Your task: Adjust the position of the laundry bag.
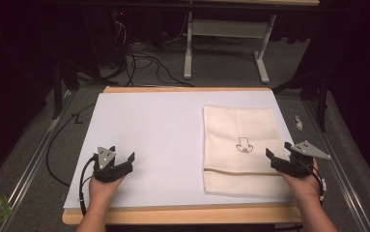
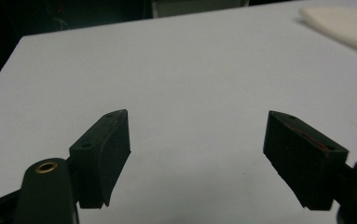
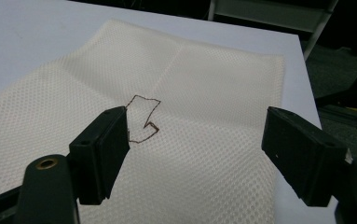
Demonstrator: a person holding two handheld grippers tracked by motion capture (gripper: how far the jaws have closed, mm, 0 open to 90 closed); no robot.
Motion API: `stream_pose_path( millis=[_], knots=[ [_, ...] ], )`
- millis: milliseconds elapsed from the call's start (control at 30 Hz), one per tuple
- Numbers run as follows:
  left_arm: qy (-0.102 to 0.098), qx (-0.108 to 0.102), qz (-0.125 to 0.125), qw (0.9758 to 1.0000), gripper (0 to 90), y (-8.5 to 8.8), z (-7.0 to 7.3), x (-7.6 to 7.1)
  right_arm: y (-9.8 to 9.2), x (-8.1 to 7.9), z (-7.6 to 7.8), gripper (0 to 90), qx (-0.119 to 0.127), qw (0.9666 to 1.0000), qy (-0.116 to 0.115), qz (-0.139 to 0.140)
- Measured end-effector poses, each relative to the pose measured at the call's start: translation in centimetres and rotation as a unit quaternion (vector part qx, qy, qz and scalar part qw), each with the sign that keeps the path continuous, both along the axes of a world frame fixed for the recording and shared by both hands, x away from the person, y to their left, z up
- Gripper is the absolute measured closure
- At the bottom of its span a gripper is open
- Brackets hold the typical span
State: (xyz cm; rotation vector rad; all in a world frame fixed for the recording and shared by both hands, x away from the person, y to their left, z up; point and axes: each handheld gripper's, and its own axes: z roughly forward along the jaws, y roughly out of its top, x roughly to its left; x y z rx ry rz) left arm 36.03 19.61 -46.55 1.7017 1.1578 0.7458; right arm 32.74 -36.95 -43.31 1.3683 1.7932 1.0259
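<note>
- Across the middle of the high view, a white table (image 1: 144, 140) is filling most of the space.
- At the right of the frame, a folded cream cloth (image 1: 240, 145) is lying flat on it.
- At the lower right, the right gripper (image 1: 278, 153) is hovering over the cloth, jaws wide apart.
- At the lower left, the left gripper (image 1: 122, 153) is sitting over bare table, jaws apart too.
- On the cloth, a tiny brown stitched shape (image 1: 244, 144) is showing.

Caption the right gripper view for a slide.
Open right gripper poised over a folded cream towel with a brown outline motif.
</note>
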Motion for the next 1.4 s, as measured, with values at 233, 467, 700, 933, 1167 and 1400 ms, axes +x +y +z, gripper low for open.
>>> stream_pose_path(
  millis=[233, 467, 700, 933, 1167, 1400],
  knots=[
    [0.000, -0.030, 0.003, 0.9995, 23.4, 0.0, 1.4, -0.1, -0.3, -0.4, 0.2, 23.4, -0.001, 1.0000, -0.007, 0.006],
    [0.002, -0.037, -0.001, 0.9993, 23.5, 0.1, 1.5, -0.3, -0.2, -0.4, 0.1, 23.4, -0.001, 1.0000, -0.004, 0.009],
    [-0.005, -0.049, -0.005, 0.9988, 23.5, 0.1, 1.7, -0.4, -0.2, -0.4, 0.1, 23.4, -0.004, 0.9999, -0.005, 0.009],
    [0.009, -0.055, -0.063, 0.9965, 24.5, -2.5, 2.6, -0.5, -0.4, -0.4, 0.0, 23.2, -0.003, 1.0000, -0.004, 0.007],
    [0.012, -0.031, -0.121, 0.9921, 27.3, -9.8, 2.9, -0.1, -2.0, -0.5, 0.0, 28.1, 0.015, 0.9999, -0.007, 0.003],
    [0.037, -0.027, -0.142, 0.9889, 35.2, -16.8, 2.1, 2.0, -2.6, -0.6, -0.1, 32.9, 0.022, 0.9997, -0.007, 0.006]
  ],
)
